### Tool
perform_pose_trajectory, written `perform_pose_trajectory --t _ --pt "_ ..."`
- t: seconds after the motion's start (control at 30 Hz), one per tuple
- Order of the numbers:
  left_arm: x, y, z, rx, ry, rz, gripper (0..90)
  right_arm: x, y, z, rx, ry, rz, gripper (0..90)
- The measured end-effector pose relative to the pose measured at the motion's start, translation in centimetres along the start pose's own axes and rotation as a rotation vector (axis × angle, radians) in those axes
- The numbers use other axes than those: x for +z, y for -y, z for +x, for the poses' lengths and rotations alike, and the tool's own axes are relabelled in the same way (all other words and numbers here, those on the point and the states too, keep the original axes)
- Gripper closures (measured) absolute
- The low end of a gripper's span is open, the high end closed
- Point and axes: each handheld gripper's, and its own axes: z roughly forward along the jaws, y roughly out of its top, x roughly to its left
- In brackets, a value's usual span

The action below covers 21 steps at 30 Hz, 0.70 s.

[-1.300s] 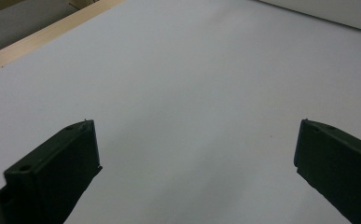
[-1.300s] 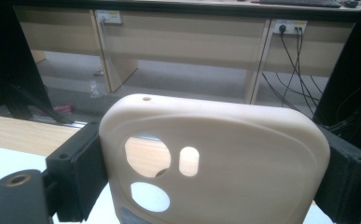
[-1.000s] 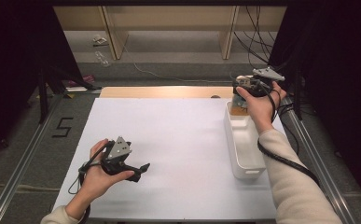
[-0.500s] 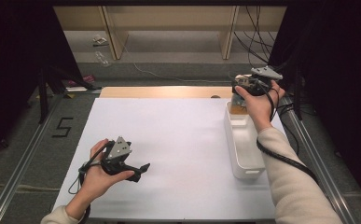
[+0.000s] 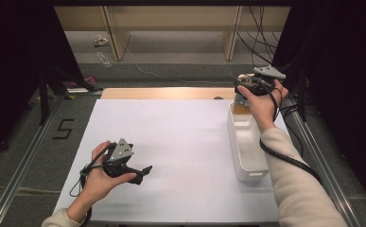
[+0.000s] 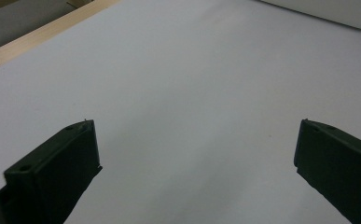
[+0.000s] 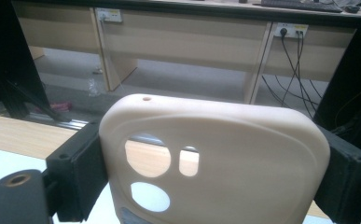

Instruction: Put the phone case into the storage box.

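Phone case clamped in right gripper, held up at far right of table.
High view: right gripper in right hand above far end of white bin; left gripper in left hand low over white table, near left. Left gripper view: left gripper jaws wide apart, nothing between, bare table below. Right gripper view: cream case with camera cutouts, upright, pinched on both sides by the jaws.
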Motion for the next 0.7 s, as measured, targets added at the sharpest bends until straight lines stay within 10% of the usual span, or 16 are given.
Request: perform_pose_trajectory --t 0.7 --pt "0.05 0.00 -0.04 0.001 0.003 0.001 0.0 0.75 0.34 -0.04 -0.006 0.005 0.013 12.5"
